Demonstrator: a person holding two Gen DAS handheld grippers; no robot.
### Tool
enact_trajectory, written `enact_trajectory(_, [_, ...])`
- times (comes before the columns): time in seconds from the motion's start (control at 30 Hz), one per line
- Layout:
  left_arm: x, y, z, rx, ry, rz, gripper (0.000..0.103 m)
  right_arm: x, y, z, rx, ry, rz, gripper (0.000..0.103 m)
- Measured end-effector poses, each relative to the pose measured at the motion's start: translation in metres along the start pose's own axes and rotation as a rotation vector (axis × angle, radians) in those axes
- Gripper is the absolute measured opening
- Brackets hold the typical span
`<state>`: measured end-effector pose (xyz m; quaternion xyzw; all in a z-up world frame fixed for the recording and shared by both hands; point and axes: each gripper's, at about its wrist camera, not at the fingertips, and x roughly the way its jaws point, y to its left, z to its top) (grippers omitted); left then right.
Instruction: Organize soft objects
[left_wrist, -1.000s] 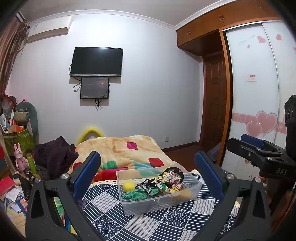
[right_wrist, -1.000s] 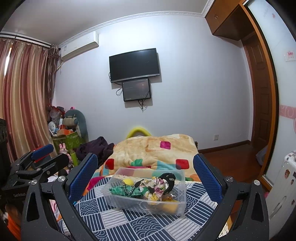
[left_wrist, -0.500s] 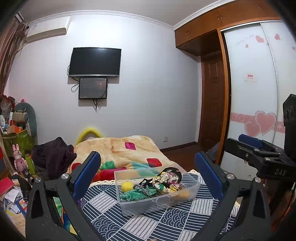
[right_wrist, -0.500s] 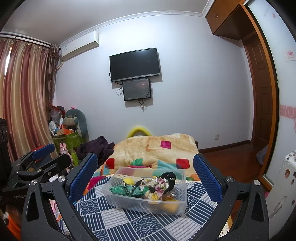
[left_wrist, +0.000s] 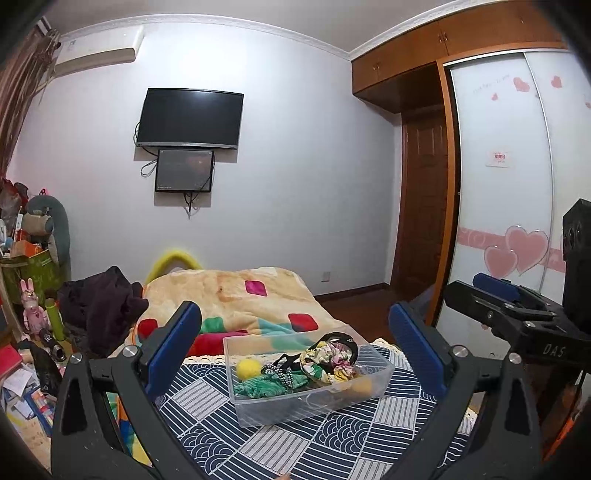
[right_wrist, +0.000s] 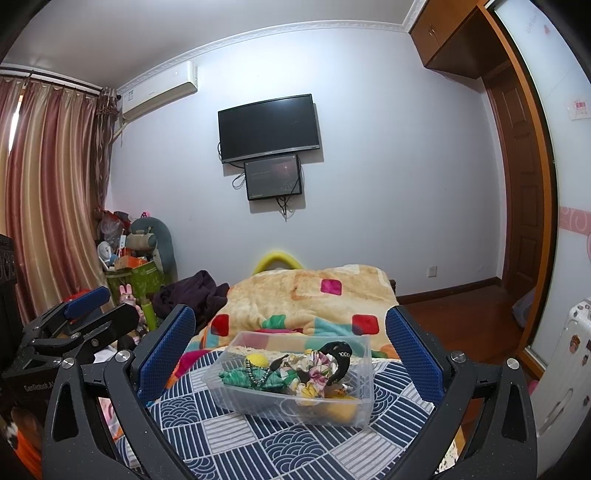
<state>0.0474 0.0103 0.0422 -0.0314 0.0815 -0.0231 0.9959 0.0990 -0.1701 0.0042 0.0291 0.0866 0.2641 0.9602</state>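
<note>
A clear plastic box (left_wrist: 306, 400) (right_wrist: 295, 404) stands on a blue-and-white patterned cloth on the bed. It holds soft items: a yellow ball (left_wrist: 248, 368) (right_wrist: 257, 359), green cloth (left_wrist: 266, 386), a floral scrunchie (left_wrist: 327, 363) (right_wrist: 314, 373), a black band (right_wrist: 338, 350) and an orange piece (right_wrist: 341, 408). My left gripper (left_wrist: 295, 354) is open and empty, held back from the box. My right gripper (right_wrist: 291, 354) is open and empty, also short of the box. Each gripper shows at the edge of the other's view.
A patterned orange blanket (right_wrist: 314, 295) lies behind the box. Dark clothes (left_wrist: 99, 306) are heaped at the left, next to cluttered toys and bags (right_wrist: 133, 254). A TV (right_wrist: 269, 127) hangs on the far wall. A wardrobe (left_wrist: 509, 184) and door stand at the right.
Both views have shifted only slightly; the box sits a little more to the right in the left wrist view. Both grippers stay open and empty.
</note>
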Motion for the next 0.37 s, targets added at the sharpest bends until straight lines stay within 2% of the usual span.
enact_trajectory(0.37, [0.0025, -0.003, -0.0021, 0.006, 0.012, -0.014, 0.103, 0.0012, -0.0001, -0.0007, -0.009, 0.008, 0.006, 0.103])
